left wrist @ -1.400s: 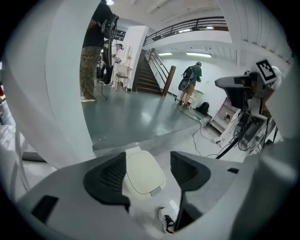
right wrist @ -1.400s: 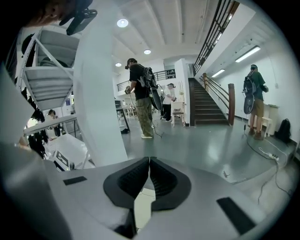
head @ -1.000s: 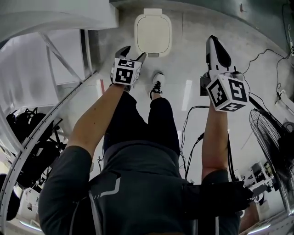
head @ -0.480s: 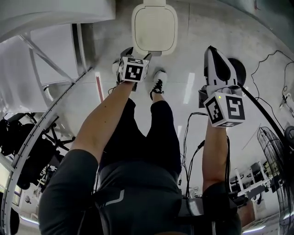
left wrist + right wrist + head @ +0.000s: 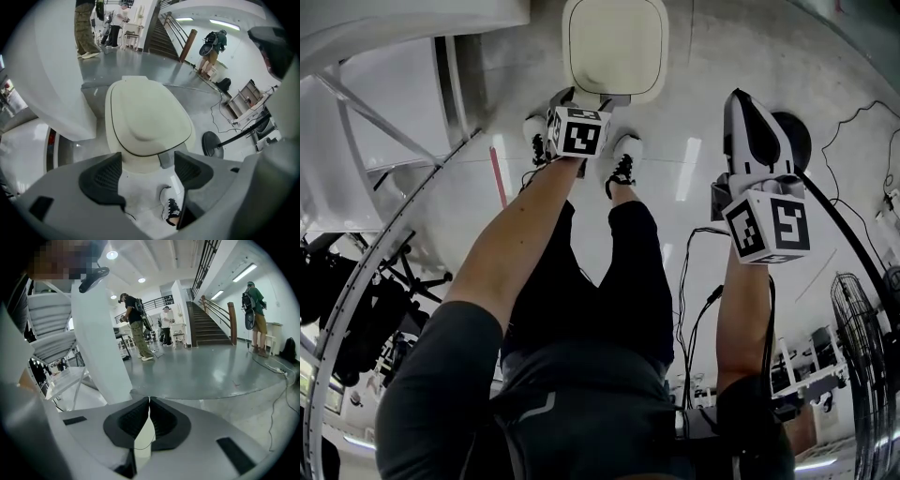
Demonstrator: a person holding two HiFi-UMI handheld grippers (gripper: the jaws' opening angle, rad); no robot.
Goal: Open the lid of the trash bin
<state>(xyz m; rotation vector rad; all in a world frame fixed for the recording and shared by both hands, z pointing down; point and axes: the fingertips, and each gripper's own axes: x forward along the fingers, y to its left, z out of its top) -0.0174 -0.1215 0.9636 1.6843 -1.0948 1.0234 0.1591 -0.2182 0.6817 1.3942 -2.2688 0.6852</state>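
Note:
The trash bin (image 5: pixel 614 47) stands on the grey floor ahead of my feet, its cream lid (image 5: pixel 147 117) lying shut. A small grey tab (image 5: pixel 166 159) sticks out at the bin's front edge. My left gripper (image 5: pixel 581 101) points steeply down just in front of that edge. Its jaws are opening, with nothing between the pads (image 5: pixel 101 176); through the gap of the left gripper (image 5: pixel 146 171) I see the lid's front rim and floor. My right gripper (image 5: pixel 739 98) hangs well to the right of the bin. The right gripper (image 5: pixel 149 416) is shut and empty.
A white curved structure (image 5: pixel 394 141) rises close on the bin's left. A black round fan base (image 5: pixel 789 131) and cables (image 5: pixel 694 281) lie on the floor at the right. My shoes (image 5: pixel 623 164) stand just behind the bin. Stairs (image 5: pixel 208 326) and people (image 5: pixel 136 324) are far off.
Both grippers have sunk toward the floor. The bin looks larger and nearer, and the left gripper has come up to its front edge.

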